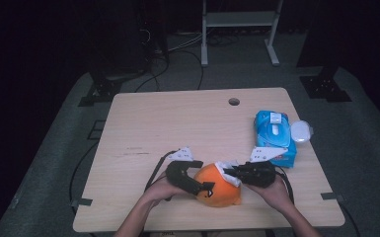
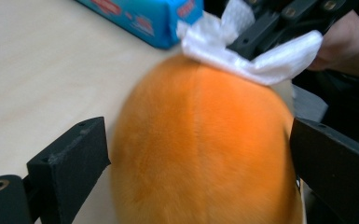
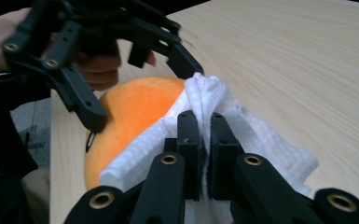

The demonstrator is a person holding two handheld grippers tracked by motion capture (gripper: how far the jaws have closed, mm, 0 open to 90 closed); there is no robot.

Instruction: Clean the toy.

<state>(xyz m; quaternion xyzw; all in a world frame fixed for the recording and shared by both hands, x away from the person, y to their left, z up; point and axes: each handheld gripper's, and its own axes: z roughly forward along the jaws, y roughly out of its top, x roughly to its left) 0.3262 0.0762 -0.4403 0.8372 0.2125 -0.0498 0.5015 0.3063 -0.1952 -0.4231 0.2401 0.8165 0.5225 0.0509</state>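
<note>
An orange plush toy (image 1: 219, 186) lies near the front edge of the counter (image 1: 177, 123), about midway along it, with both grippers working on it. The left gripper (image 1: 197, 185) straddles the toy: in the left gripper view its jaws stand wide on either side of the orange body, the left one right against the fur. Whether they actually press it I cannot tell. This looks like a steadying hold, so the toy does not roll or slide while it is rubbed.

The right gripper (image 3: 204, 140) has its jaws closed tight on a folded white wet wipe (image 3: 214, 116), and the wipe is laid against the top of the toy. That reads as wiping the plush clean. The wipe likely came from the blue wipes pack (image 1: 275, 137) lying by the counter's right edge, its lid (image 1: 301, 131) flipped open toward that edge.

From the high view the toy's long axis runs roughly left to right along the front edge. A dark mark shows low on its front side, perhaps a face, so it seems to face the person, though that is uncertain.
</note>
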